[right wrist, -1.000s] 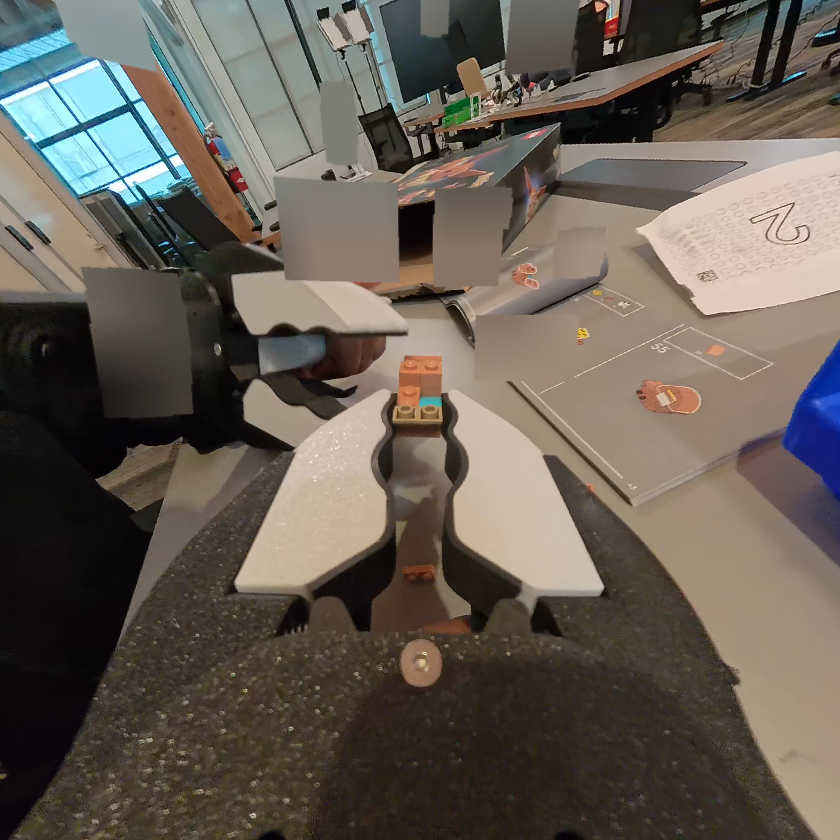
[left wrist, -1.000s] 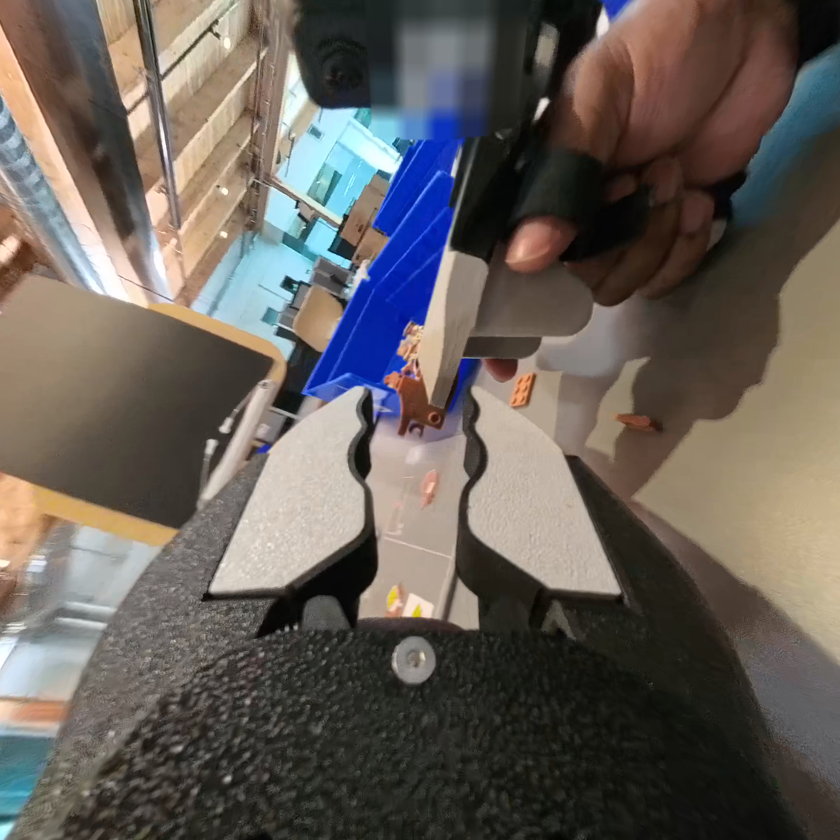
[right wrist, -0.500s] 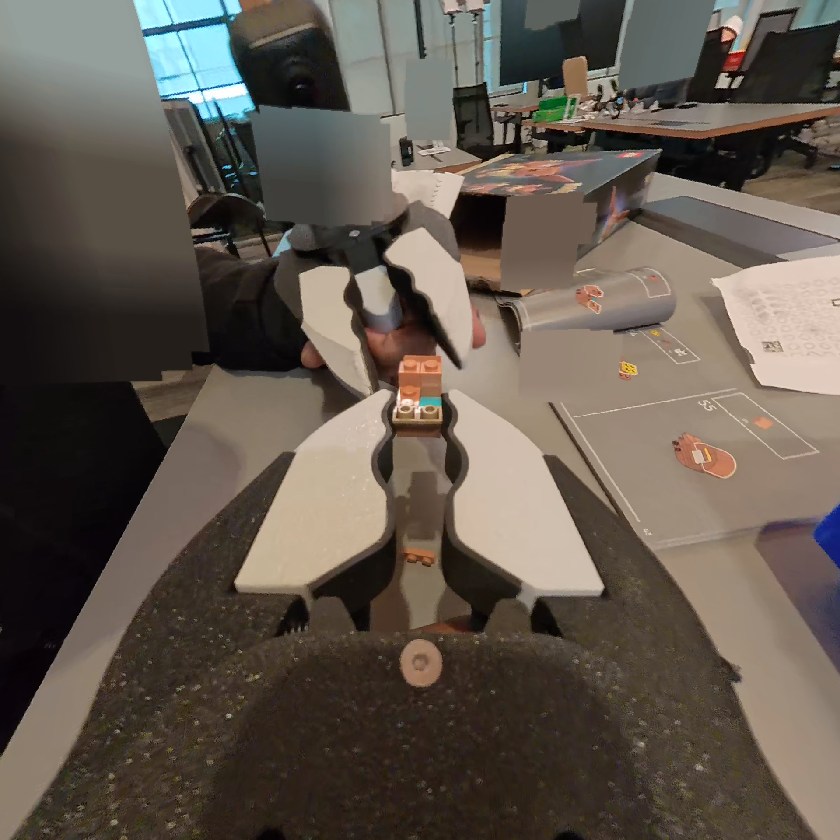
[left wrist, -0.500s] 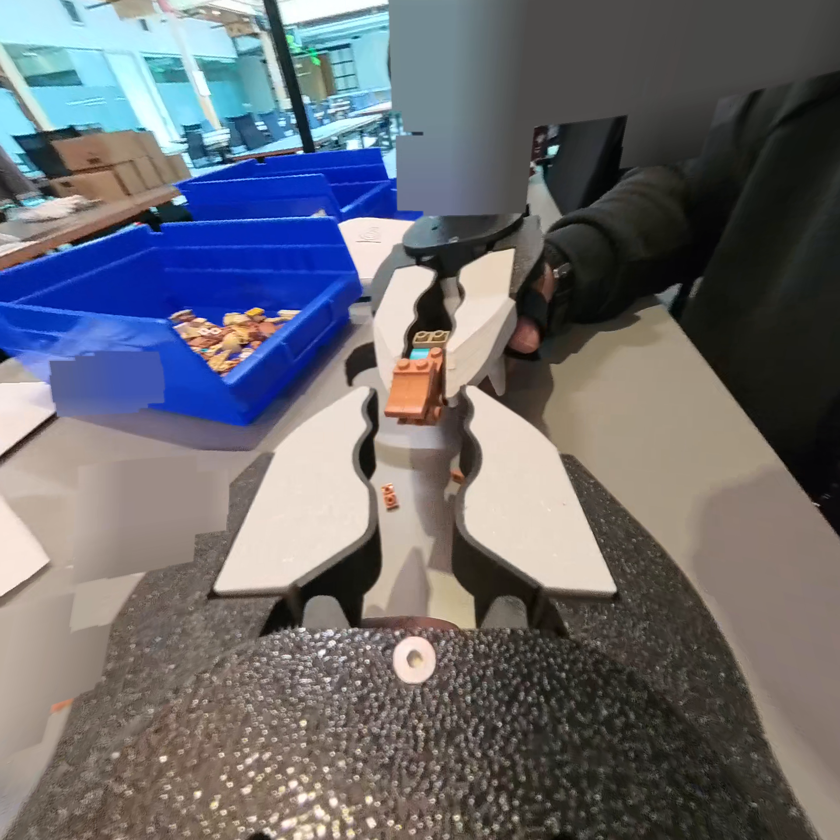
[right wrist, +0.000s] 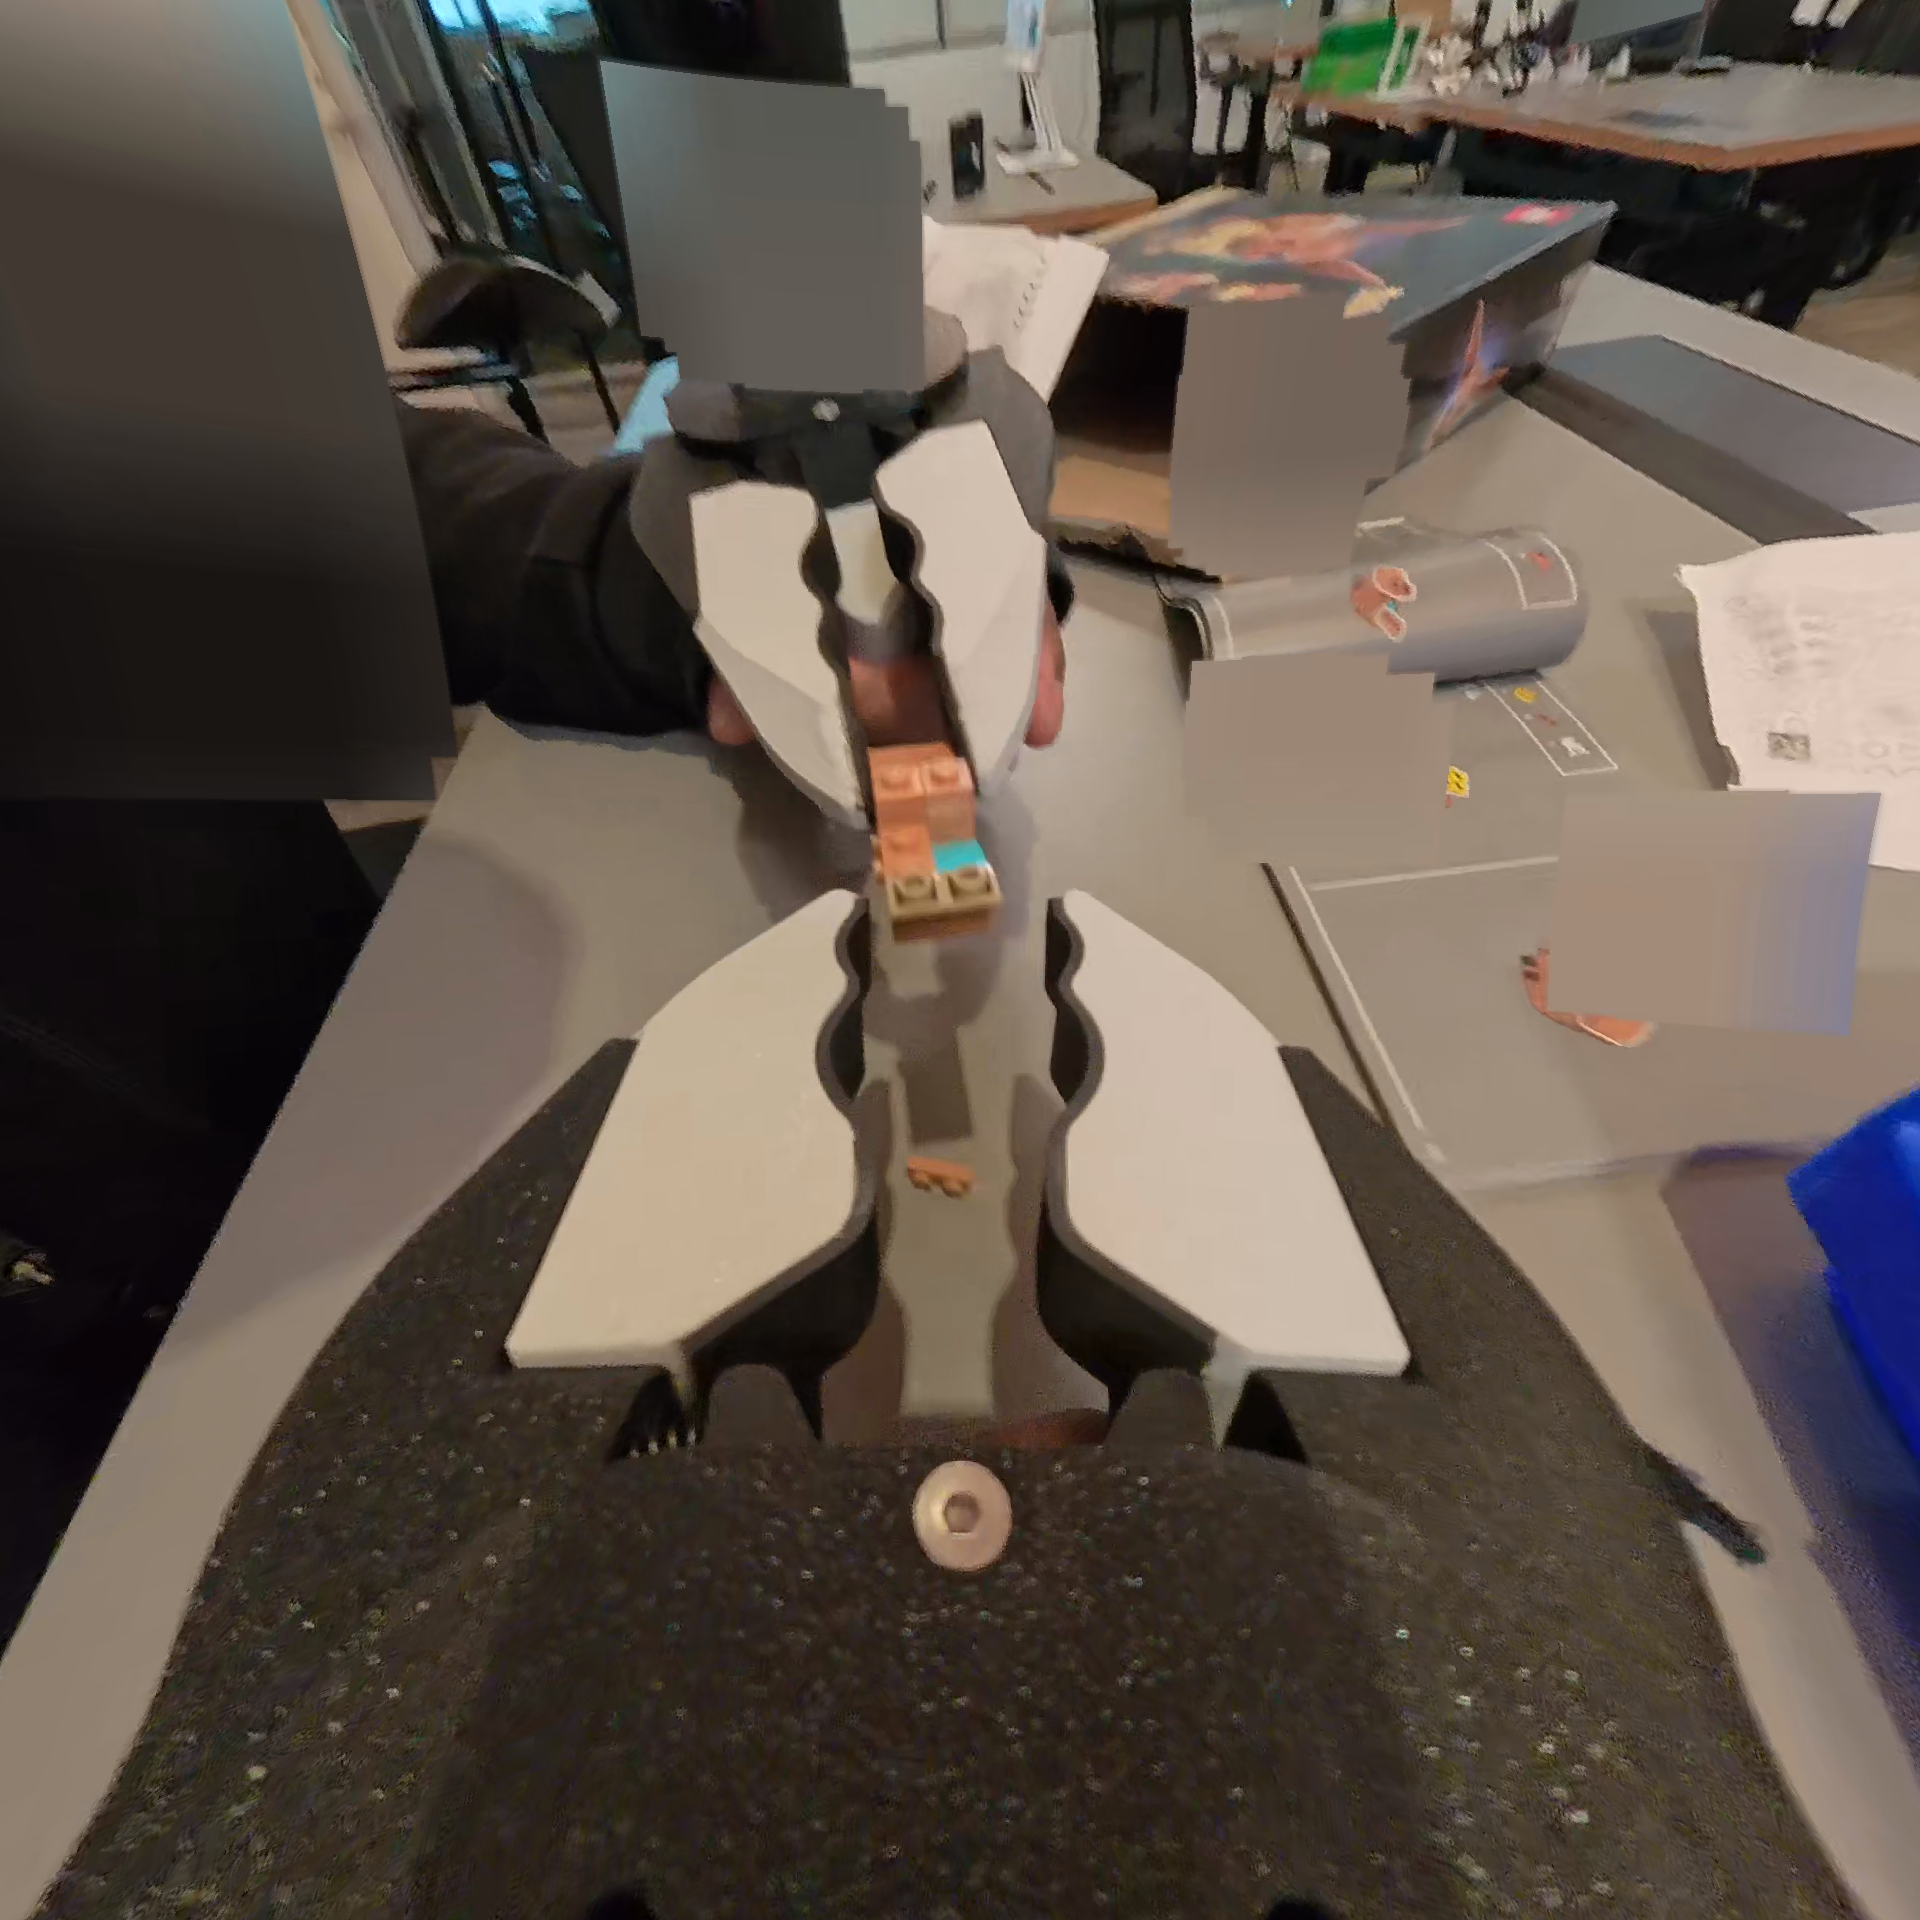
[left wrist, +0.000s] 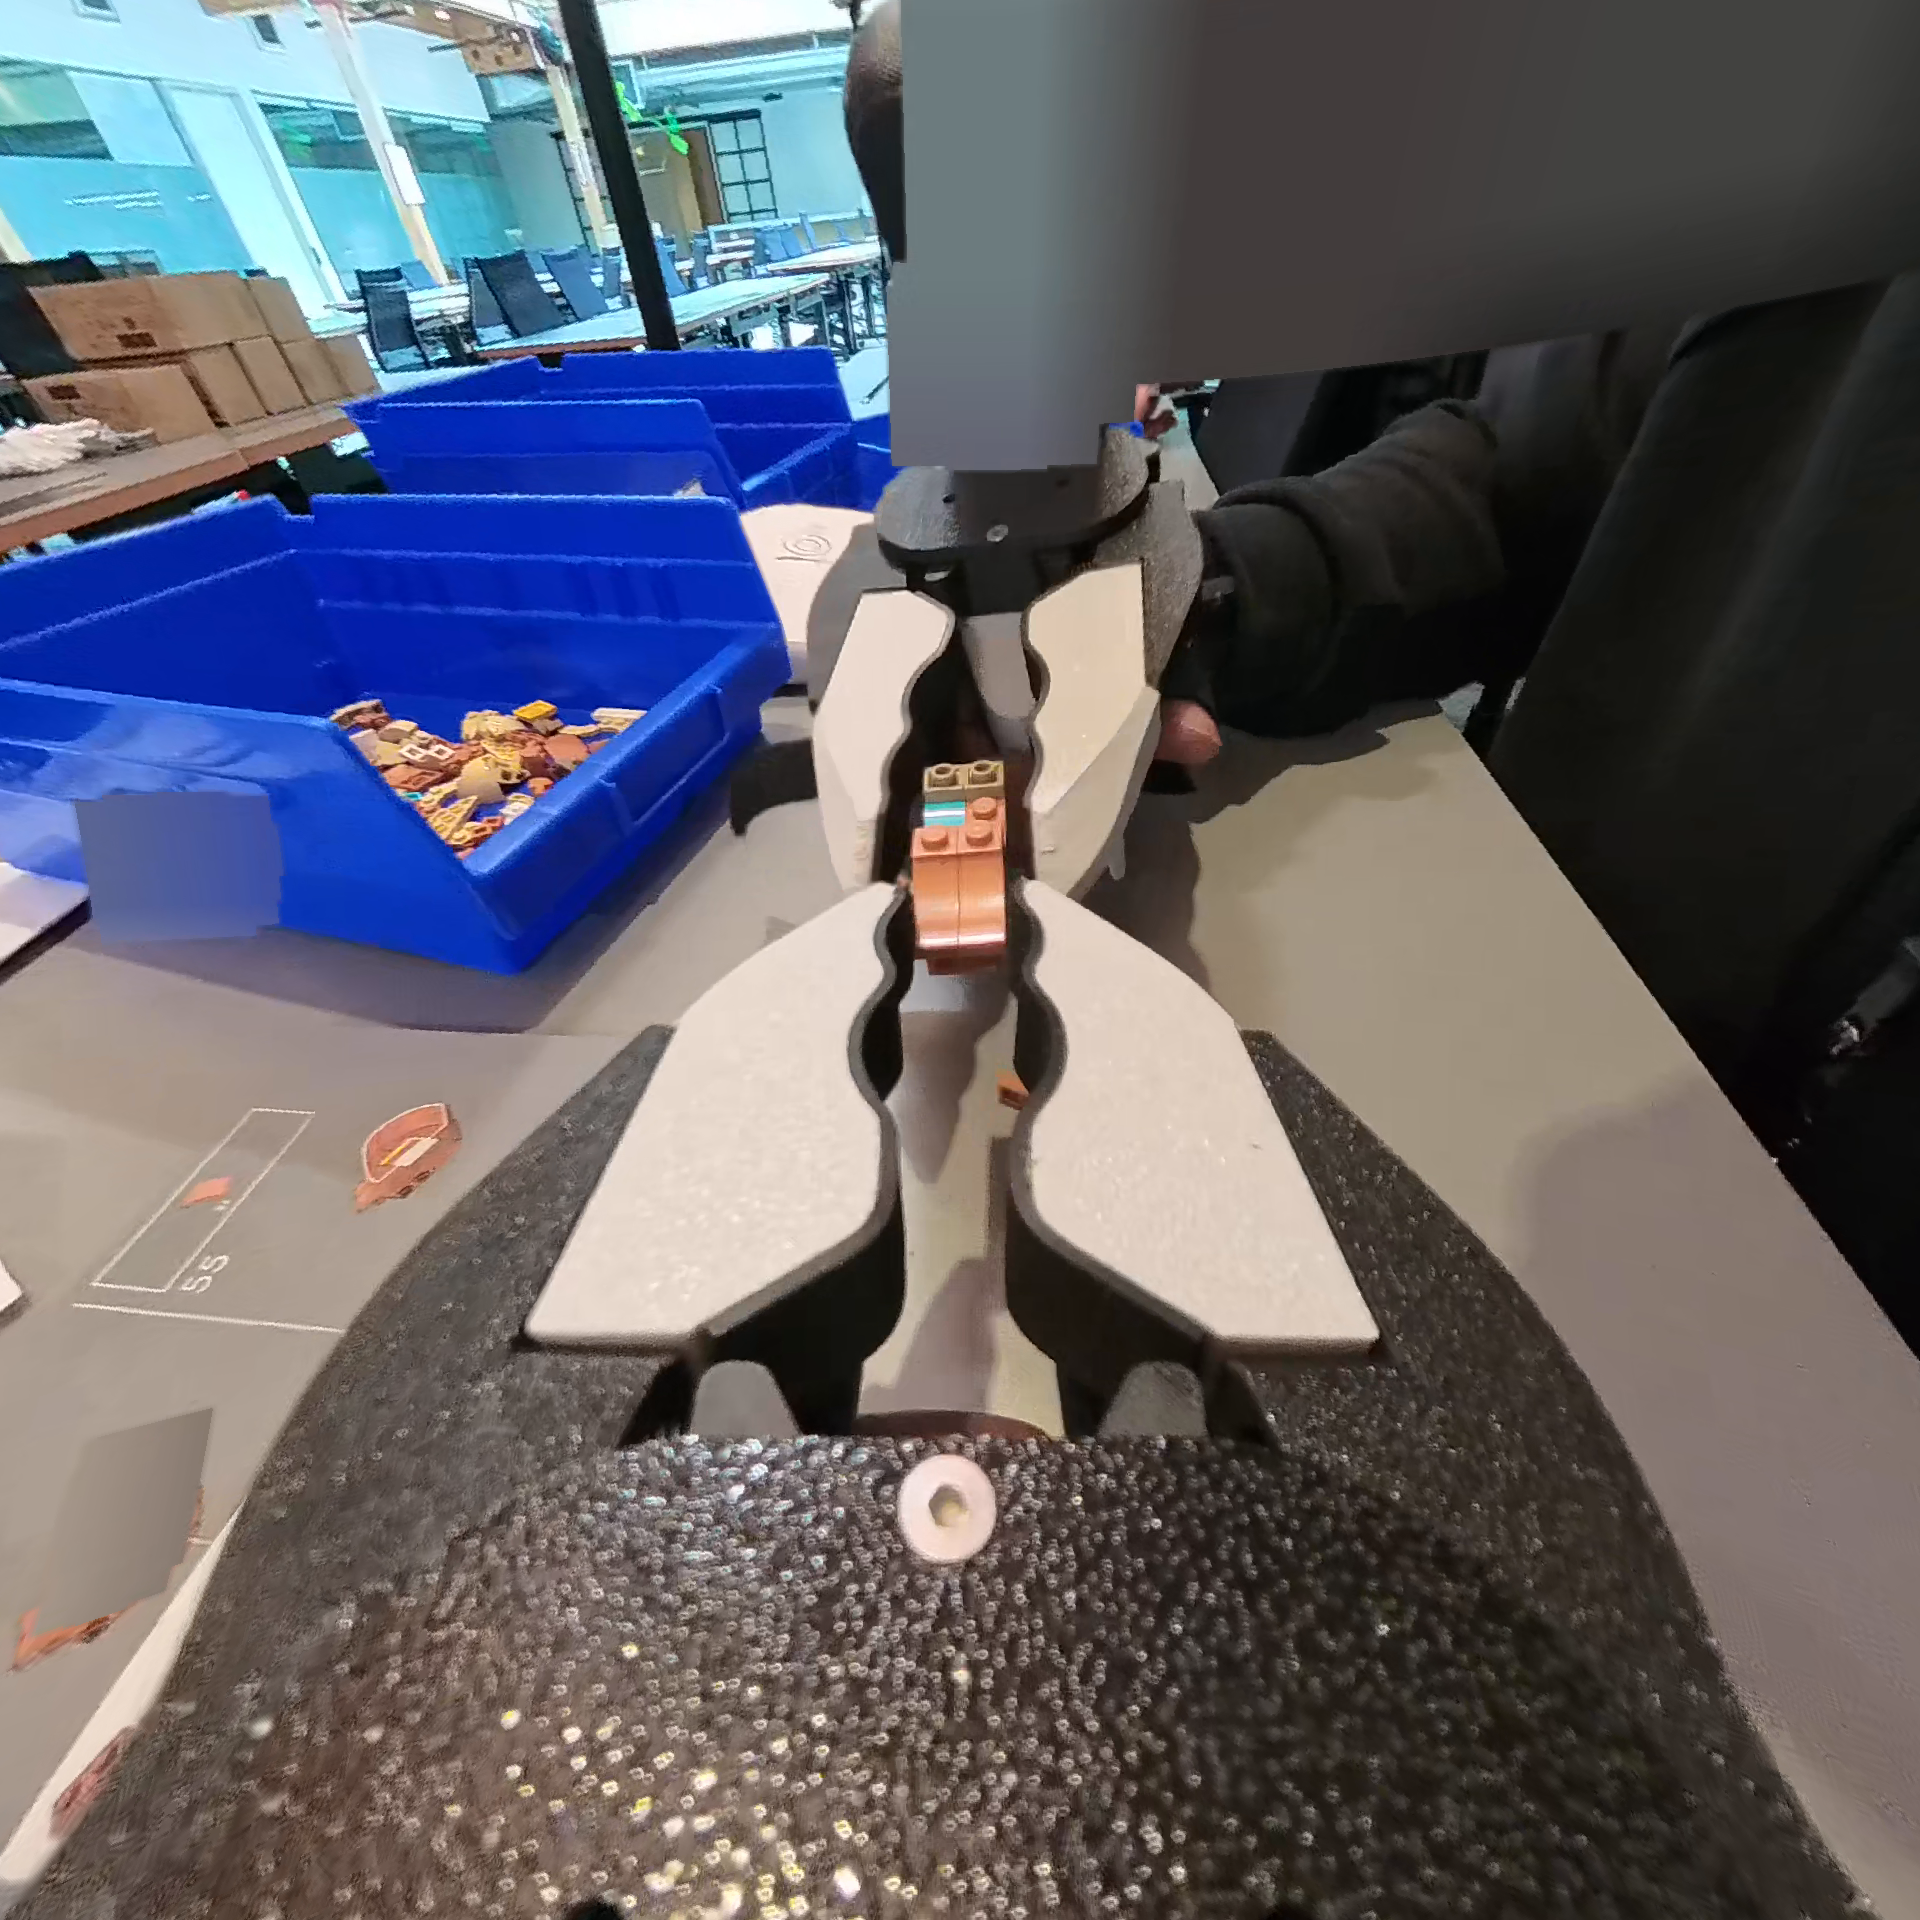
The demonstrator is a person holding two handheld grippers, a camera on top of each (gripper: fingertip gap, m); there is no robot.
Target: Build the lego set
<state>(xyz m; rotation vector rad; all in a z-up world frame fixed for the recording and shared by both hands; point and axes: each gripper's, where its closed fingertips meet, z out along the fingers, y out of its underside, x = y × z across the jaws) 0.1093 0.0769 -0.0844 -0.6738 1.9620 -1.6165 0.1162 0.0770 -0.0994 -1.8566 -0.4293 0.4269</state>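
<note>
A small lego assembly (left wrist: 961, 883) of reddish-brown bricks with a teal tile and a tan plate hangs above the grey table (left wrist: 1351, 987). My left gripper (left wrist: 958, 899) is shut on its brown end, with both pads pressed on the bricks. My right gripper (right wrist: 956, 914) faces it, open. The tan end of the assembly (right wrist: 940, 899) lies between its fingertips with a gap on each side. The right wrist view shows the left gripper (right wrist: 920, 795) clamped on the brown bricks. The left wrist view shows the right gripper (left wrist: 971, 831) spread around the far end.
A blue bin (left wrist: 582, 831) of loose pieces (left wrist: 468, 758) stands left of the grippers. The open instruction booklet (right wrist: 1455, 1039), the set's box (right wrist: 1351, 270) and a printed sheet (right wrist: 1818, 665) lie right. A small brown piece (right wrist: 940, 1174) lies on the table below. Left and right tips are no more than a few centimetres apart. The small brown piece (right wrist: 940, 1174) is about 8 cm from my right fingertips.
The right gripper held the assembly and has now opened off it. The left gripper swung round to face it and closed on the brown end, taking the assembly over.
</note>
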